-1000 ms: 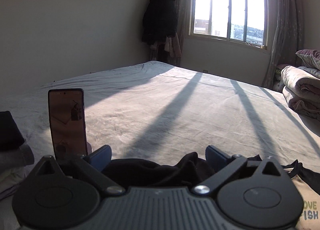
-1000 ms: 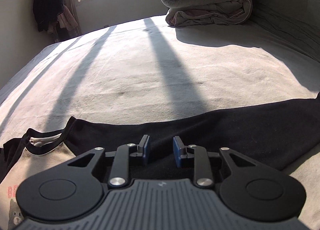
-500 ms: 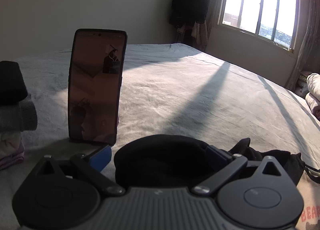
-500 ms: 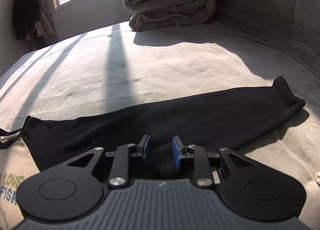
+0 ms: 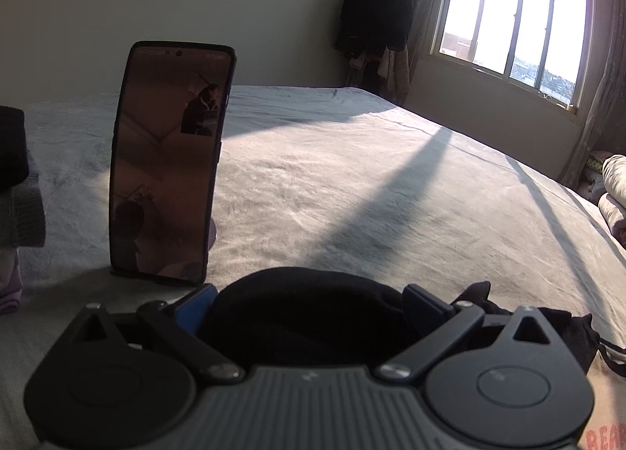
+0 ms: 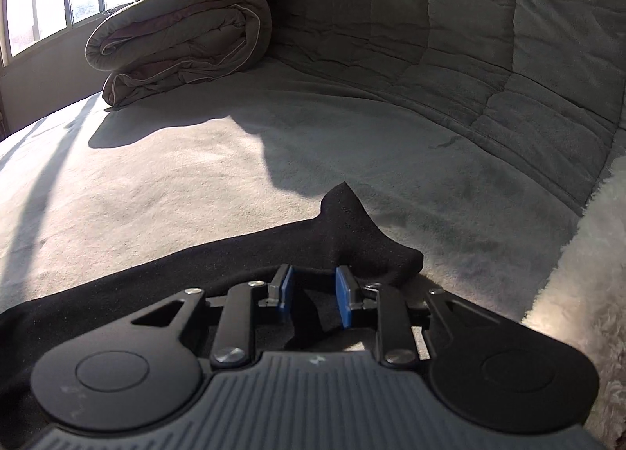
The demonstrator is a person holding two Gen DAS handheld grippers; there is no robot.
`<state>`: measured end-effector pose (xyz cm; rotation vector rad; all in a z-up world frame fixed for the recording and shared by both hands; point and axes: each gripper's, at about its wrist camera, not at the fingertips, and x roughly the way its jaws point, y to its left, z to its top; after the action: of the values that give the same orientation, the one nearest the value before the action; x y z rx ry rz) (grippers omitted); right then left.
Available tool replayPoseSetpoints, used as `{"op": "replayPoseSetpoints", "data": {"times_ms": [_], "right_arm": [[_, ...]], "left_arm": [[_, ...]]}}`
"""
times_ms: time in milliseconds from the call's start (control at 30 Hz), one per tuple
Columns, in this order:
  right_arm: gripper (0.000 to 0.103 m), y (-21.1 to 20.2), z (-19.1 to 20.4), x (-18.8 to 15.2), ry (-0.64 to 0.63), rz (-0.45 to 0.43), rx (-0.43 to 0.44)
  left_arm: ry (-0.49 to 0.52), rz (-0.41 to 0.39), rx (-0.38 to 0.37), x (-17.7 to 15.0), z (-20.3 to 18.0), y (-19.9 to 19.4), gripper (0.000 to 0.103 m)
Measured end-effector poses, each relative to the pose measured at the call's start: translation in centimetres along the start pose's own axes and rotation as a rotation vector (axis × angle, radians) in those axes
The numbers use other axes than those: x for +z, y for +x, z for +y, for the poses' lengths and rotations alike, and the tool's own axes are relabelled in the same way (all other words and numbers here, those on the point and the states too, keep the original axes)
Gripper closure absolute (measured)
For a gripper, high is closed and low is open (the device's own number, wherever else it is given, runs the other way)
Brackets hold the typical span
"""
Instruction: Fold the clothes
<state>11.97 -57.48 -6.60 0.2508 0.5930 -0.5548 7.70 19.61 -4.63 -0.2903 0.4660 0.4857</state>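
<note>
A cream top with black sleeves lies on the bed; a corner of its printed front shows at the lower right of the left wrist view. My left gripper is open wide, low over the bed, and a bunched hump of the black sleeve arches between its blue pads. In the right wrist view the other black sleeve lies flat across the bed. My right gripper sits on it near the cuff end, fingers a narrow gap apart with black cloth under them.
A phone stands upright just ahead of the left gripper, with a stack of folded clothes at the left edge. A rolled quilt lies at the head of the bed beside the padded headboard. White fluffy fabric lies at the right.
My left gripper has swung left toward the phone with the sleeve hump between its fingers. My right gripper has travelled right along the flat sleeve to its cuff end.
</note>
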Motion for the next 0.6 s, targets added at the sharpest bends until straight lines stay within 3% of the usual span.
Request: {"op": "replayPoseSetpoints", "data": {"times_ms": [167,200,433,600], "right_arm": [[0.081,0.2,-2.2,0.9,0.044,0.007,-0.014],[0.076,-0.2,-2.1,1.0,0.044,0.005,-0.012],[0.064,-2.9,1.2,2.1,0.036,-0.011,0.046],[0.059,-5.8,5.9,2.9,-0.021,-0.031,0.122]], "left_arm": [[0.036,-0.014,0.022,-0.1,-1.0,0.3,0.003],[0.039,-0.014,0.023,-0.1,-1.1,0.4,0.003],[0.011,0.005,0.027,0.4,-0.5,0.5,0.003],[-0.021,0.038,0.026,1.2,1.2,0.6,0.003]]}}
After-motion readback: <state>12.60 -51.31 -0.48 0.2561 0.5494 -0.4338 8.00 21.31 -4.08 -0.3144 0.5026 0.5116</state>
